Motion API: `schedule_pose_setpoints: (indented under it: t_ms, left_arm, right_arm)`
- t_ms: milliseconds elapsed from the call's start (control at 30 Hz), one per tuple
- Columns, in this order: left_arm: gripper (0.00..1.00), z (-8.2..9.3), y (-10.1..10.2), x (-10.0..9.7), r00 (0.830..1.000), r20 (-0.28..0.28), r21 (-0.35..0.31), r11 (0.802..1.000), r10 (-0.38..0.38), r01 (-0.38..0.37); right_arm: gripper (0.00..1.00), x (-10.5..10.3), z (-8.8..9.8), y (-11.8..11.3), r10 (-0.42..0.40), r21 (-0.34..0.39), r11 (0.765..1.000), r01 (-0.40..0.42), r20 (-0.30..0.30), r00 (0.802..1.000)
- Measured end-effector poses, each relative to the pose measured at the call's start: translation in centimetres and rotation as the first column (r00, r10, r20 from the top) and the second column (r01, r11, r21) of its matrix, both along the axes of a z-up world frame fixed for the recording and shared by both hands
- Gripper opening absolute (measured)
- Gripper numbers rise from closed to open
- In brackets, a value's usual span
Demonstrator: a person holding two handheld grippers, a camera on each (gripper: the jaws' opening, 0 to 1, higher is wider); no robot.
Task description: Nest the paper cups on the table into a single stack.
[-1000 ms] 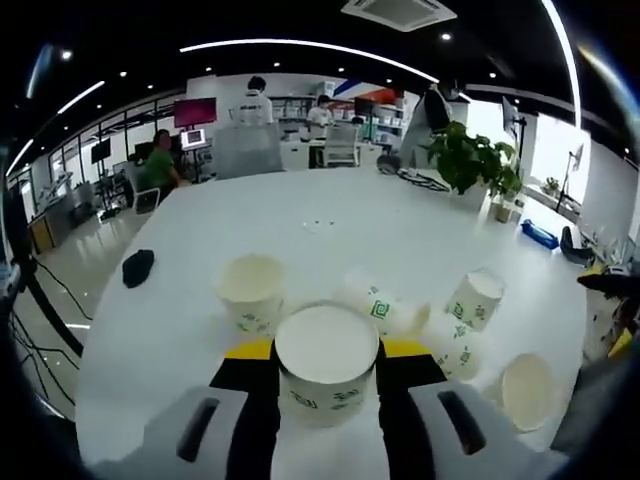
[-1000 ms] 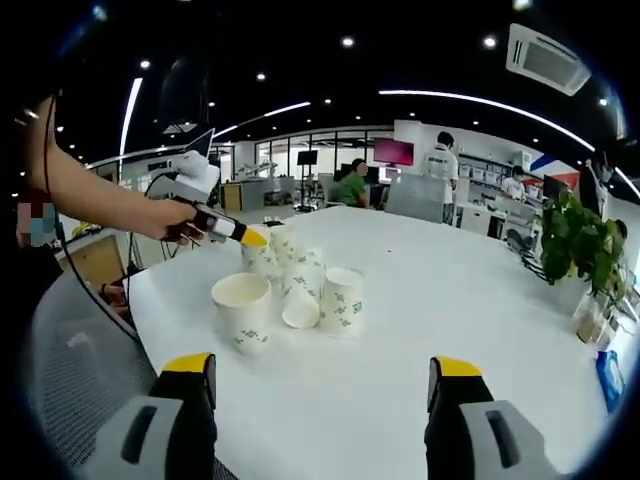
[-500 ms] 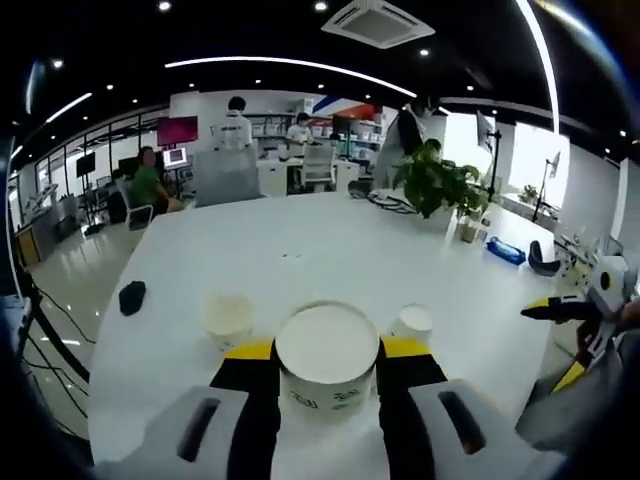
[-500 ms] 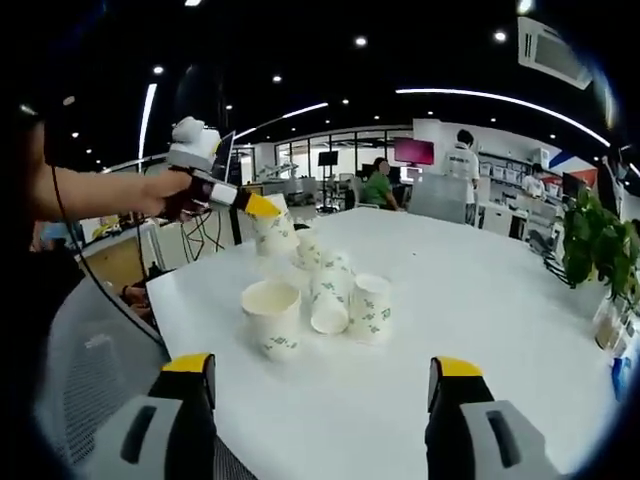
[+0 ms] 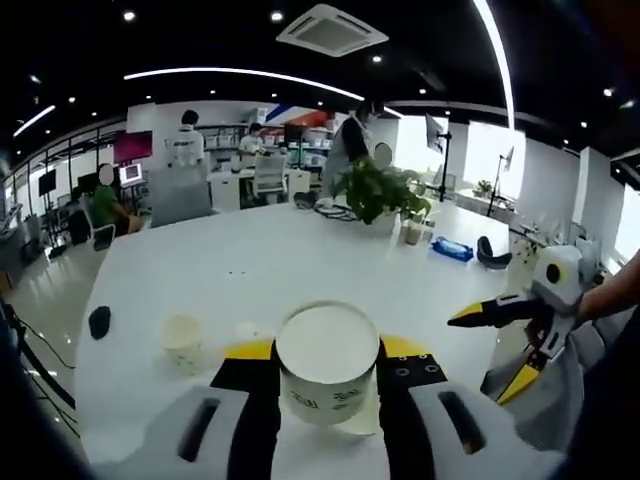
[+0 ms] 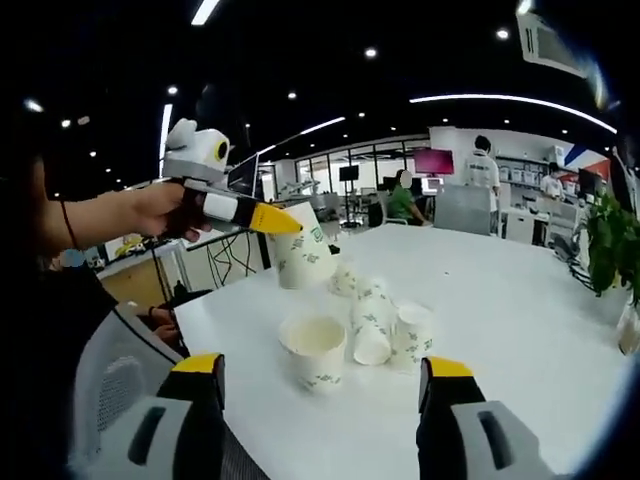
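Over a white office table (image 5: 300,250), my left gripper (image 5: 325,352) pinches a paper cup (image 5: 327,365) upright, mouth up (long axis vertical). My right gripper (image 6: 318,370) hangs spread wide above the clustered cups (image 6: 372,325).

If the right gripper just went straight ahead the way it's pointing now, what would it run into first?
Probably the upright open paper cup on the white table, which stands nearest between the open right gripper jaws. The cluster of cups sits just behind it. Depth is hard to judge through the fisheye.
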State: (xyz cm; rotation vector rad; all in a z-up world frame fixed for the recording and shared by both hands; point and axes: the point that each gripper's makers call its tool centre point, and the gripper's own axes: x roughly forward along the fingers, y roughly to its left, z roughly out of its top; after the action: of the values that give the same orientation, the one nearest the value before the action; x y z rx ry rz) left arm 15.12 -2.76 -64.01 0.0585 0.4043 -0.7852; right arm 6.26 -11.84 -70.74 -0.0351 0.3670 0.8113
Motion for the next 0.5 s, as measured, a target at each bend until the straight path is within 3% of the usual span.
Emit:
schedule_pose_setpoints:
  t_ms: [367, 467, 500]
  left_arm:
    - [0.36, 0.2, -3.0, -3.2, 0.982, -0.003, -0.028, 0.982, -0.189, 0.189]
    - [0.36, 0.3, -3.5, -3.7, 0.973, 0.002, -0.037, 0.973, -0.230, 0.229]
    - [0.36, 0.6, -3.9, -4.1, 0.962, 0.026, -0.033, 0.962, -0.272, 0.273]
  right_arm:
    - [0.68, 0.0, 1.4, 2.2, 0.050, 0.086, 0.995, -0.049, -0.009, 0.999]
    - [0.61, 0.0, 1.6, 2.3, 0.053, 0.108, 0.993, -0.052, -0.011, 0.999]
    - [0.59, 0.0, 1.7, 2.4, 0.055, 0.110, 0.992, -0.054, -0.008, 0.998]
